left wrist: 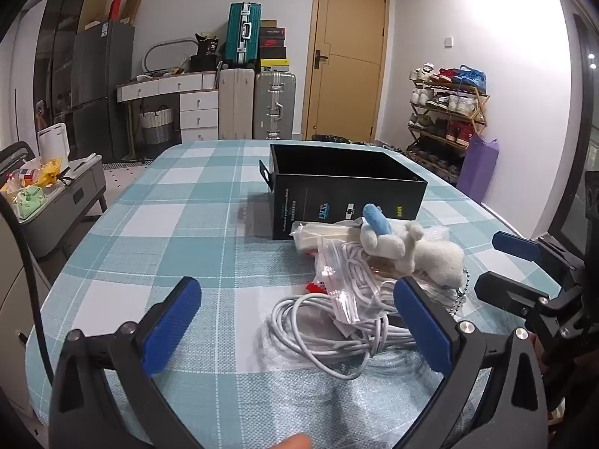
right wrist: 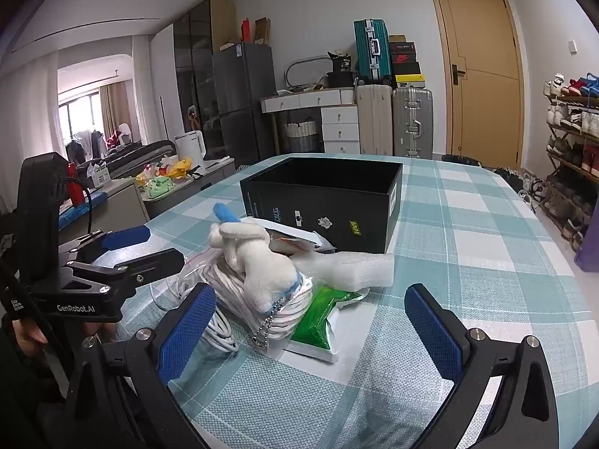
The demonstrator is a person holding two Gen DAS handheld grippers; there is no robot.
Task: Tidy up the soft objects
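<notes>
A white plush toy (left wrist: 415,249) with a blue ear lies on top of a pile on the checked tablecloth; it also shows in the right wrist view (right wrist: 258,262). Under it are coiled white cables (left wrist: 322,321) (right wrist: 224,295), clear zip bags (left wrist: 337,273), a green packet (right wrist: 318,318) and a white foam sheet (right wrist: 348,265). An open black box (left wrist: 348,191) (right wrist: 325,202) stands just behind the pile. My left gripper (left wrist: 295,321) is open, low before the cables. My right gripper (right wrist: 309,327) is open, over the pile's near side. Both are empty.
The checked table (left wrist: 168,224) has open cloth to the left of the pile and to the right of it (right wrist: 486,243). Beyond are a side table with clutter (left wrist: 45,187), suitcases (left wrist: 258,104), a door and a shoe rack (left wrist: 449,112).
</notes>
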